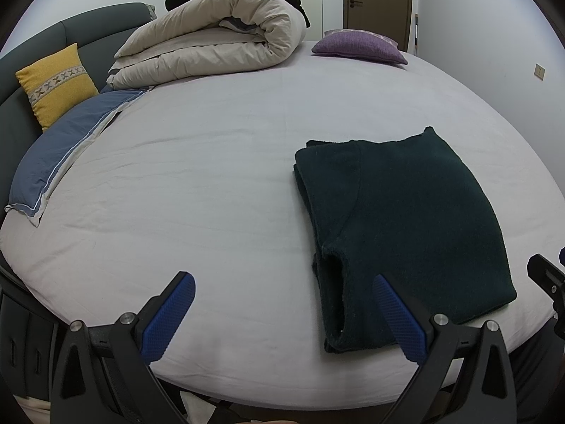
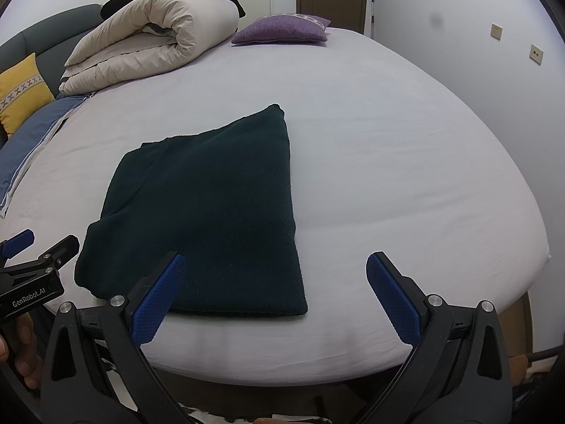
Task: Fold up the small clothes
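Note:
A dark green fleece garment (image 1: pixel 406 219) lies folded into a flat rectangle on the white bed sheet (image 1: pixel 212 183), near the front edge; it also shows in the right wrist view (image 2: pixel 208 219). My left gripper (image 1: pixel 282 281) is open and empty above the bed's front edge, left of the garment, its right finger over the garment's near left corner. My right gripper (image 2: pixel 273 261) is open and empty, its left finger over the garment's near edge. The left gripper's side (image 2: pixel 39 258) shows at the left of the right wrist view.
A rolled beige duvet (image 1: pixel 212 42) lies at the back of the bed. A purple cushion (image 1: pixel 356 46), a yellow cushion (image 1: pixel 56 81) and a blue pillow (image 1: pixel 67 152) lie around the edges. A wall stands on the right, a door (image 1: pixel 378 0) behind.

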{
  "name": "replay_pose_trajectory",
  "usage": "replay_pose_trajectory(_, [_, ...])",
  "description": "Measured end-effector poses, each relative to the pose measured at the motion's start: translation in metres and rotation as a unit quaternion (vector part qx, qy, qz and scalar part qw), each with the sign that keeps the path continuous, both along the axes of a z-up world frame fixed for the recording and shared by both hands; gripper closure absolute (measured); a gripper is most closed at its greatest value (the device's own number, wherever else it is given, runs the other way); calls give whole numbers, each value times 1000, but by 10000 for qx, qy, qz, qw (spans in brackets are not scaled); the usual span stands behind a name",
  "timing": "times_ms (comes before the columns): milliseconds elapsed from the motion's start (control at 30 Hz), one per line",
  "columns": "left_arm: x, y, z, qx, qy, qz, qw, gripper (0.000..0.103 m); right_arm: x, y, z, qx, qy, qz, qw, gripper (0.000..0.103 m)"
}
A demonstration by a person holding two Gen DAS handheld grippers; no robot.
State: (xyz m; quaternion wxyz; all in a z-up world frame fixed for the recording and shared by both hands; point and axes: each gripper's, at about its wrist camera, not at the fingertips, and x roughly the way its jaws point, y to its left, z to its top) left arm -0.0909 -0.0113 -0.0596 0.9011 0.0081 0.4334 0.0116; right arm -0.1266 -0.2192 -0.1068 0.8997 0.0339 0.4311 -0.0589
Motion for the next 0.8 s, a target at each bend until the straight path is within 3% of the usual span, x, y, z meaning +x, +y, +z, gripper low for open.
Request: replay_pose_trajectory(800, [-2, 6, -5, -13, 56, -55, 10000, 0, -1, 0, -6, 59, 39, 38, 10000, 0])
